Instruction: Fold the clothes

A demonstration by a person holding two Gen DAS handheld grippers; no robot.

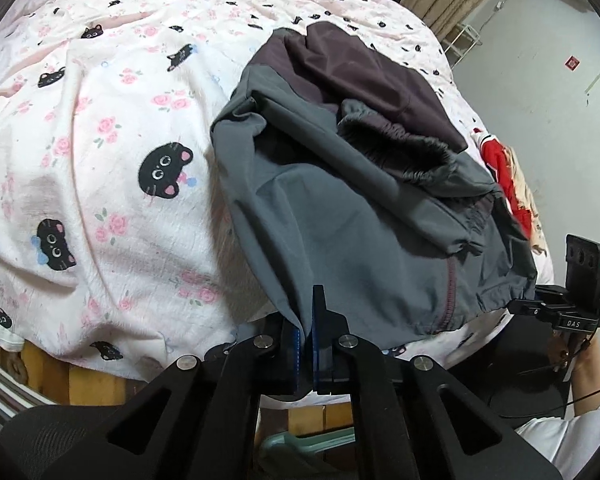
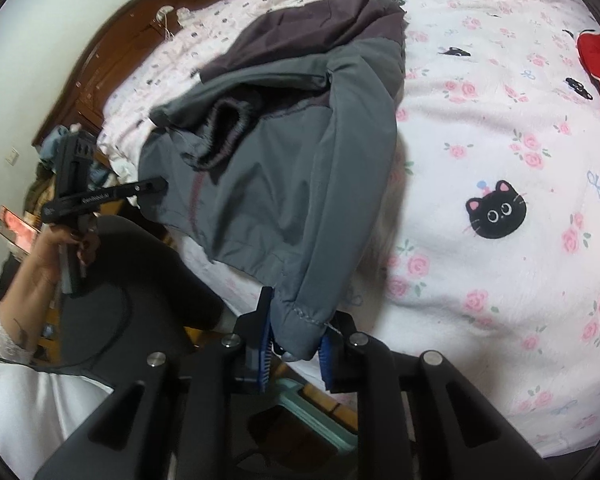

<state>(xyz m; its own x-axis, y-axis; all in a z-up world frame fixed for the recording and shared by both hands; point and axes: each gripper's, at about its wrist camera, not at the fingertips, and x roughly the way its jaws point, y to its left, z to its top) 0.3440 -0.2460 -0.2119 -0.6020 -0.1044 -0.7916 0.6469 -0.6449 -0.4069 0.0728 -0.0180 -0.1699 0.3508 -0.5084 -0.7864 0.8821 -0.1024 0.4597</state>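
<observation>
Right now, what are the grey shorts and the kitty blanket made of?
The grey shorts look like thin, smooth woven synthetic, matte, with crisp creases and a gathered elastic waistband; it could be nylon or polyester. The kitty blanket looks like soft, crinkly cotton, with a puckered, slightly fuzzy surface, though I can't be sure.

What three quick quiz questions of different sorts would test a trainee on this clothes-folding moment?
1. True or false: the left gripper is shut on the hem of the grey and dark purple fabric jacket.
2. Multiple choice: the jacket lies on A) a bare wooden table, B) the pink cotton bedsheet printed with black cat faces and roses, C) a tiled floor.
3. Short answer: what does the right gripper hold between its blue pads?

Key: 1 true. 2 B. 3 a bunched corner of the same jacket.
</observation>
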